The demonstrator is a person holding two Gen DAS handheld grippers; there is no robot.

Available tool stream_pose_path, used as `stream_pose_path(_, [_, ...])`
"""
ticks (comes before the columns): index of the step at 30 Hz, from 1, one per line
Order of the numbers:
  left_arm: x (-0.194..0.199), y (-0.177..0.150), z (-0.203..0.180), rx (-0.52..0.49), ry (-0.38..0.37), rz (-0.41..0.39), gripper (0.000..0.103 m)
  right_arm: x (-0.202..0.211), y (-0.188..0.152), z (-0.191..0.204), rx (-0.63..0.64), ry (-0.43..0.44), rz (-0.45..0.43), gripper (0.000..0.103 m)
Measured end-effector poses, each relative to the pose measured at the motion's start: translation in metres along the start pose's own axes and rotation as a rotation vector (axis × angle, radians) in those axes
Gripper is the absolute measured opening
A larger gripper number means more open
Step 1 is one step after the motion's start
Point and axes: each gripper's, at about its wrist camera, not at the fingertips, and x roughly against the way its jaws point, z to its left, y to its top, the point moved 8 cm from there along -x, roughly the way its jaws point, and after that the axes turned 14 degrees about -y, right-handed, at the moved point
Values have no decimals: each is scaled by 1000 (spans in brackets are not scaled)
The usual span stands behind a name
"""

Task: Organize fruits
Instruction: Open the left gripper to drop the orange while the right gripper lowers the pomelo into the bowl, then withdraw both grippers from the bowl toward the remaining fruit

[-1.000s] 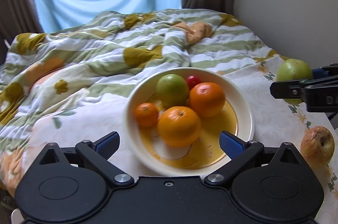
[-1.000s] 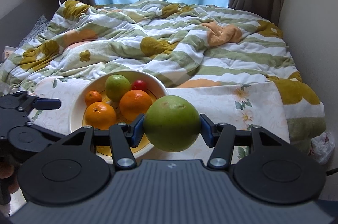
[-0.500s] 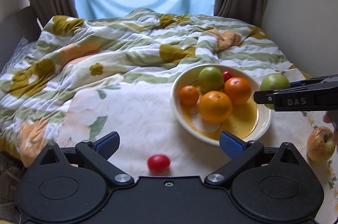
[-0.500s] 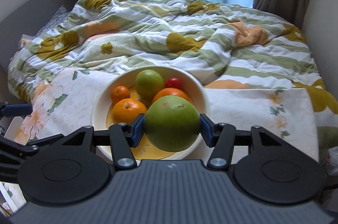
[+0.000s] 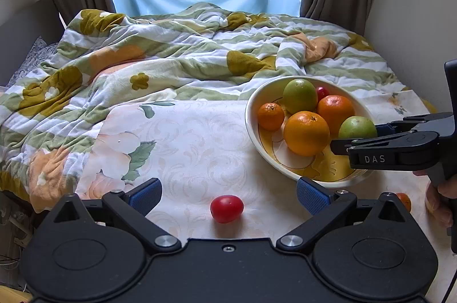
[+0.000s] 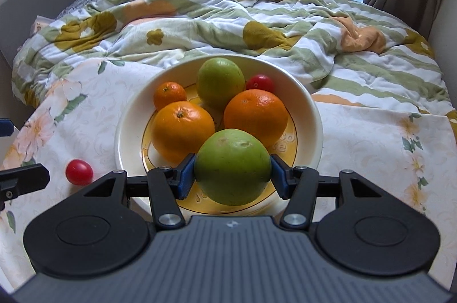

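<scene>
While the left wrist view looks across a floral tablecloth [image 5: 200, 137], the left gripper [image 5: 227, 196] is seen with its blue fingers [image 5: 144, 195] spread wide and empty, a red cherry tomato [image 5: 226, 208] lying between them on the cloth. To the right, a cream bowl [image 5: 252, 114] of oranges is reached over by the right gripper [image 5: 357, 136].

From the right wrist view, a large green fruit [image 6: 232, 166] is clamped between the right gripper's fingers [image 6: 184, 178] above the bowl's near rim, just in front of two oranges [image 6: 182, 130].
</scene>
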Motion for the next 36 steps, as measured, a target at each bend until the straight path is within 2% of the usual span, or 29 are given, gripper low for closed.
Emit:
stream_pose_path(6, [-1,0,-1,-7,8,5,102,-3,-2,-1,-13,6,1,71])
stream_pose_path(7, [-1,0,-1,-4,8,3,102,0,0,-2,-14,12,-12,76])
stream_pose_path(10, [1,-1,-3,0,6,1,102,12,5,-4,1,-16,-62,103])
stream_pose_path(12, [3,-3,-6,1,6,2,102,21,6,-6,2,-31,-97,103])
stream_pose_path(17, [15,-4,-19,-8,-7,-13,102,35,1,-13,-26,-23,-86,103])
stream_pose_path(24, [37,-7,-39,-24,-15,-44,102,74,-2,-20,-40,-29,-126,103])
stream_pose_path(36, [82,-31,-67,-46,-6,-101,102,148,-33,-35,-117,-21,-162,103])
